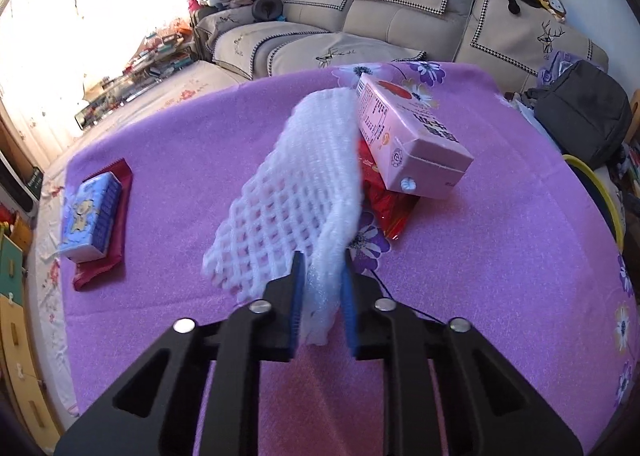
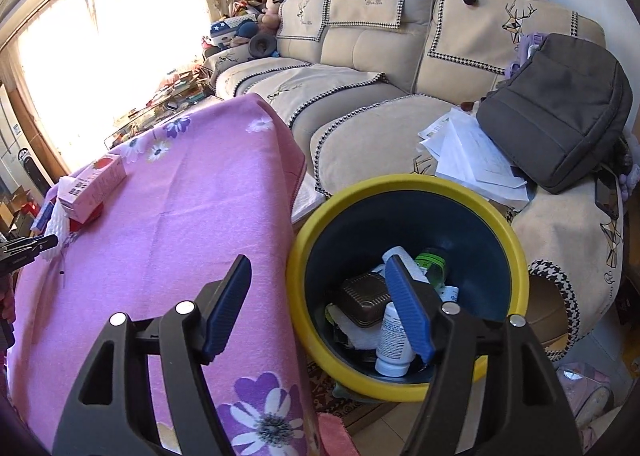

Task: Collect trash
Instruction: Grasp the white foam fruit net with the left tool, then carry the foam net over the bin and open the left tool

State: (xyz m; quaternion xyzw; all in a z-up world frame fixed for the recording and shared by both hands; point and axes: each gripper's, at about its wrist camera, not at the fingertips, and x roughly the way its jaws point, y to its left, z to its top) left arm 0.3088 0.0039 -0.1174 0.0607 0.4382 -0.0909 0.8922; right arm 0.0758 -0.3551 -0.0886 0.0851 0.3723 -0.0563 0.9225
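The left hand-held gripper is pinching the white foam net lying on the counter (against a pink carton); it should be lifting gently. The right hand-held gripper is hanging spread over the yellow-rimmed bin.

Each camera rode on its gripper and looked forward and down along the fingers. The left view sat close over the purple tablecloth, facing the sofa. The right view hung over the table's edge and the yellow-rimmed bin. Both shared cloth, sofa and, seemingly, the pink carton.
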